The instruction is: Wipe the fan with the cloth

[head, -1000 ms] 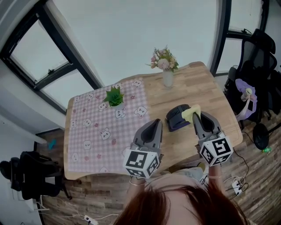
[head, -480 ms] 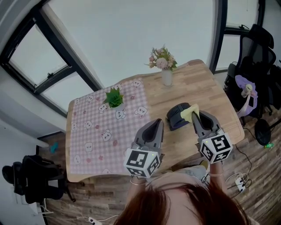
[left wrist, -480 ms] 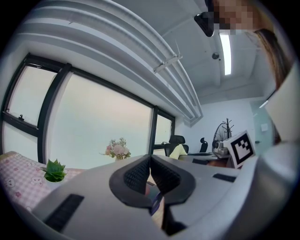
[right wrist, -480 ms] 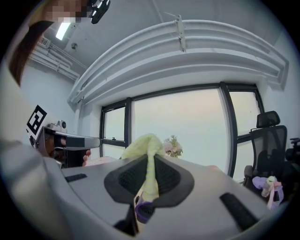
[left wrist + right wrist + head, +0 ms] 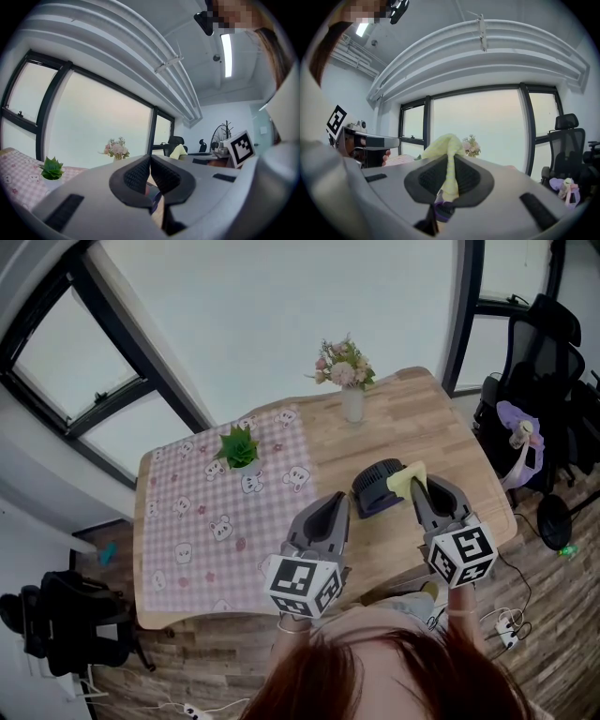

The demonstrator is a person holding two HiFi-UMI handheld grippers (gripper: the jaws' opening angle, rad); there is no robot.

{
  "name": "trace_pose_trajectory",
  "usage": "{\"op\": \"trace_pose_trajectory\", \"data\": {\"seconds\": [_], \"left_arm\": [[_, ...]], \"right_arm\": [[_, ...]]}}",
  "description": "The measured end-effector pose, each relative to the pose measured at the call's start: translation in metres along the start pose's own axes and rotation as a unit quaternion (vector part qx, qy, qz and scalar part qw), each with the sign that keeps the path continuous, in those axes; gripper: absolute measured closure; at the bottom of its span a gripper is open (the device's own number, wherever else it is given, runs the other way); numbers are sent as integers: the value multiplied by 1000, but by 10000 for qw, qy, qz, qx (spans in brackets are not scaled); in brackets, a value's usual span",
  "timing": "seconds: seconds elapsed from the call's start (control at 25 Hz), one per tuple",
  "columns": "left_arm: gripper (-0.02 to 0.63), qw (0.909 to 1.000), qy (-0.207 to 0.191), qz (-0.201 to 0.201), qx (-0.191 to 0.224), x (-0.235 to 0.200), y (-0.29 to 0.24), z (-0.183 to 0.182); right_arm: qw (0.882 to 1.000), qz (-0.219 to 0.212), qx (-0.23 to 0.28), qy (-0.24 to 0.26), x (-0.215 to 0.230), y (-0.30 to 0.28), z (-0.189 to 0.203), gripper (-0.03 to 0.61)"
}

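Observation:
A small dark round fan (image 5: 378,486) stands on the wooden table (image 5: 412,418), right of centre. My right gripper (image 5: 419,491) is shut on a pale yellow cloth (image 5: 407,481), whose bunched end sticks out past the jaw tips right beside the fan's right edge. In the right gripper view the cloth (image 5: 447,161) is pinched between the dark pads and a bit of the purple-dark fan (image 5: 444,211) shows below them. My left gripper (image 5: 329,505) is shut with nothing in it, held over the table left of the fan; its jaws (image 5: 151,174) meet in the left gripper view.
A pink checked cloth (image 5: 202,521) covers the table's left half, with a small green potted plant (image 5: 239,446) on it. A white vase of flowers (image 5: 346,381) stands at the far edge. A black office chair (image 5: 548,371) with a purple item is at the right.
Both grippers hold nearly the same pose; the head view has shifted slightly, so the table sits a little lower left in the picture.

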State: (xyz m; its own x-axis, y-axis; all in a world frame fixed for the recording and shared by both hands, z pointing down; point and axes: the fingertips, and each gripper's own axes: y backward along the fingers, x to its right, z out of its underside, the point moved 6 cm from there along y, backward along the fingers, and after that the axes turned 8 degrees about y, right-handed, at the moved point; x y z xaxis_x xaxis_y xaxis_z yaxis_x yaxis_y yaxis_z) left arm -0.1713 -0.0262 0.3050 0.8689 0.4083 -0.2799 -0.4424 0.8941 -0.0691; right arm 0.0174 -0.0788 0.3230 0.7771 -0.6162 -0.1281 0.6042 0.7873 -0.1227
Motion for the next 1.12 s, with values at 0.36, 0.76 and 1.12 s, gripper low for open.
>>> {"op": "trace_pose_trajectory", "data": {"seconds": [0.36, 0.76, 1.12], "left_arm": [[601, 10000, 39, 54, 43, 2, -5, 0], [601, 10000, 64, 5, 56, 3, -3, 1], [601, 9998, 155, 56, 117, 4, -1, 3]], "right_arm": [[10000, 59, 2, 30, 1, 2, 0, 545], [9999, 122, 22, -104, 2, 6, 2, 545], [9997, 128, 35, -182, 1, 9, 5, 545]]}}
